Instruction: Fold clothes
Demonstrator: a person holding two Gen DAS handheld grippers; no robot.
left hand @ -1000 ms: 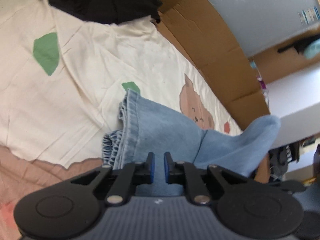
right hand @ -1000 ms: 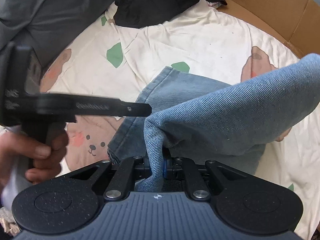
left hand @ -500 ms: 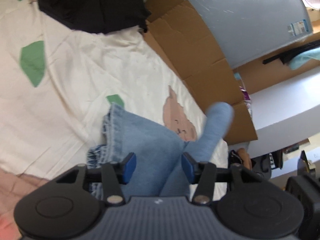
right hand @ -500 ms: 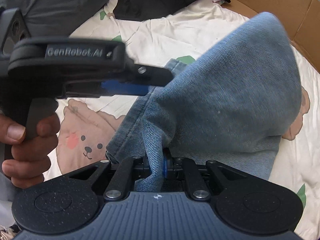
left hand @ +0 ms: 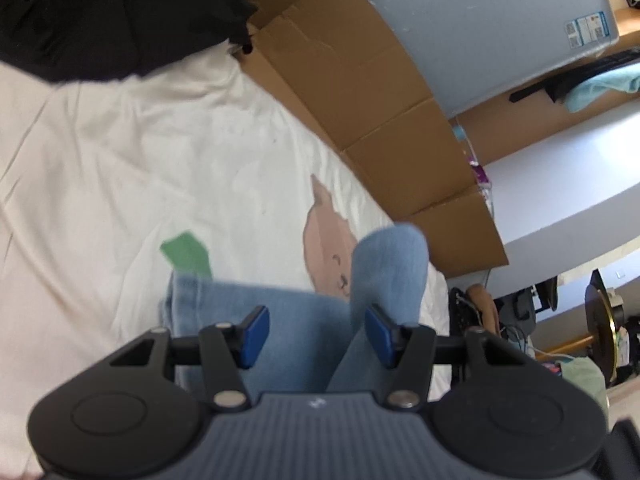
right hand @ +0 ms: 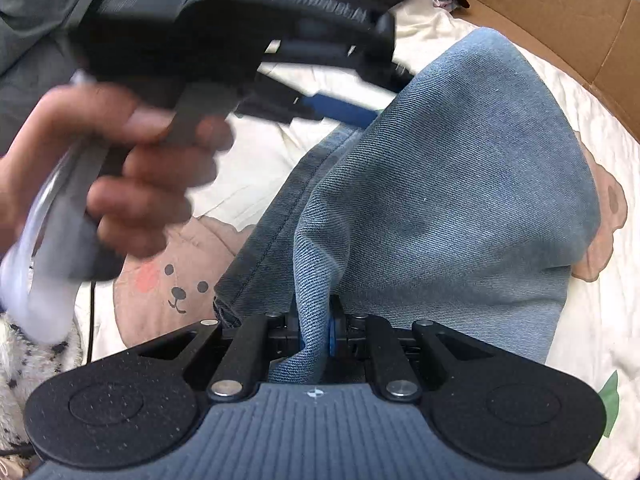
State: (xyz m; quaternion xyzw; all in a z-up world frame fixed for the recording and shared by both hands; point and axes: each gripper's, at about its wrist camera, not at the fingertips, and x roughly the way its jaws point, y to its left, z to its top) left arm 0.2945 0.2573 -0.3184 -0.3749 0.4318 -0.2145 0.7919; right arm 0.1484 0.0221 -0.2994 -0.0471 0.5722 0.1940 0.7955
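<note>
Light blue denim jeans (left hand: 392,264) lie on a cream sheet with bear prints (left hand: 140,160). In the left wrist view my left gripper (left hand: 316,320) stands open just over the denim, its blue pads (left hand: 256,328) apart and pressing nothing. A raised fold of the jeans (right hand: 460,180) hangs from my right gripper (right hand: 316,320), which is shut on a pinch of denim. The right wrist view also shows a hand (right hand: 140,184) holding the blurred left gripper (right hand: 344,108) close against the fold's upper left side.
A black garment (left hand: 100,8) lies at the far end of the sheet. Flat brown cardboard (left hand: 360,92) borders the sheet's right side, with a pale blue panel (left hand: 480,20) behind it. Grey cloth (right hand: 32,40) sits at the upper left in the right wrist view.
My left gripper went from shut to open and moved across toward the raised denim fold. The right gripper kept its pinch on the jeans; the fold now hangs rounder.
</note>
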